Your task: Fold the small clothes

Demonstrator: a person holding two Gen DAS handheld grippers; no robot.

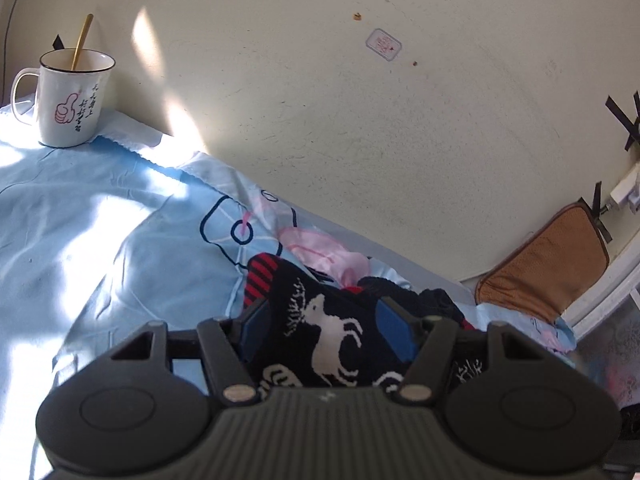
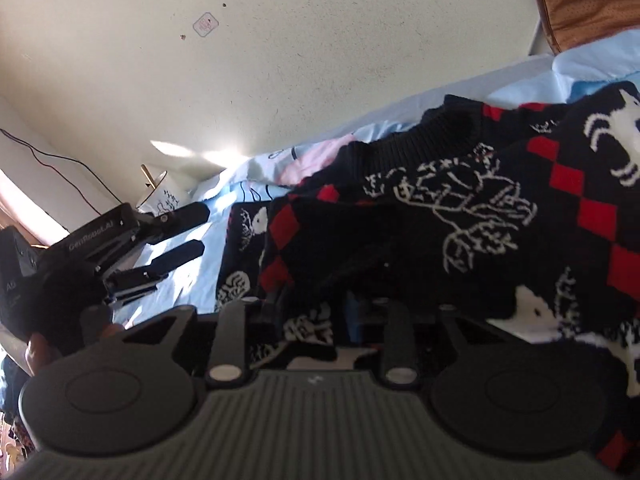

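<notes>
A small black knitted sweater (image 1: 324, 332) with white reindeer and red diamonds lies on a light blue sheet (image 1: 100, 240). In the left wrist view my left gripper (image 1: 326, 320) has its blue pads wide apart with the sweater lying between them, not pinched. In the right wrist view the sweater (image 2: 460, 216) drapes over my right gripper (image 2: 320, 300); its fingers are hidden under the cloth and appear closed on a fold. The left gripper (image 2: 196, 232) also shows there at the left, open over the sheet.
A white mug (image 1: 70, 98) with a gold spoon stands at the back left by the cream wall (image 1: 360, 120). A brown cushion (image 1: 548, 264) leans at the right. A pink garment (image 1: 320, 252) lies behind the sweater. A red cable (image 2: 60, 160) runs along the wall.
</notes>
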